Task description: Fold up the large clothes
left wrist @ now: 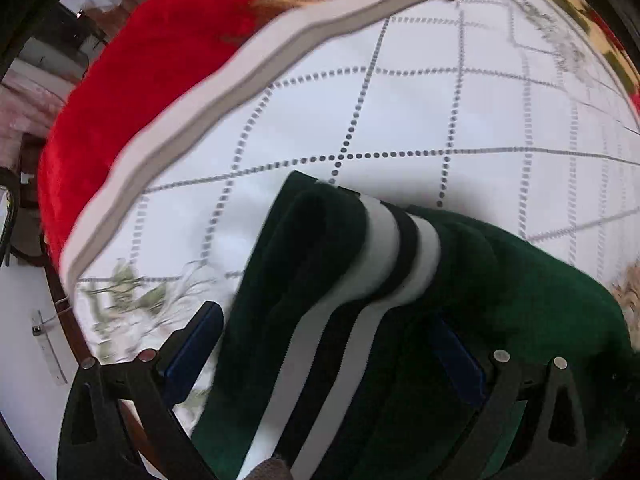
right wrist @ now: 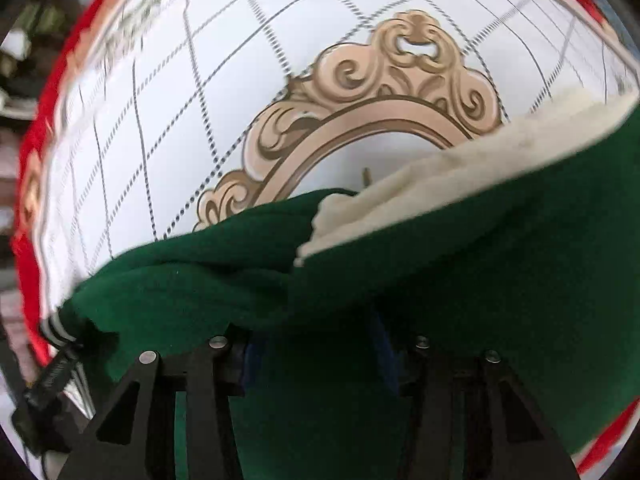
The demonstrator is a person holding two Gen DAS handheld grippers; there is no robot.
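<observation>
White checked bed sheet [left wrist: 400, 112] lay below. I had the dark green fleece-lined jacket [right wrist: 440, 248] bunched between both grippers: left gripper [left wrist: 328, 356] jaws apart around its striped cuff [left wrist: 404, 252], right gripper [right wrist: 316, 360] buried, grip unclear.

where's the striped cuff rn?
Left wrist view: the striped cuff sits centre frame, draped between the left claw fingers over the white quilt. Right wrist view: far lower left.
</observation>
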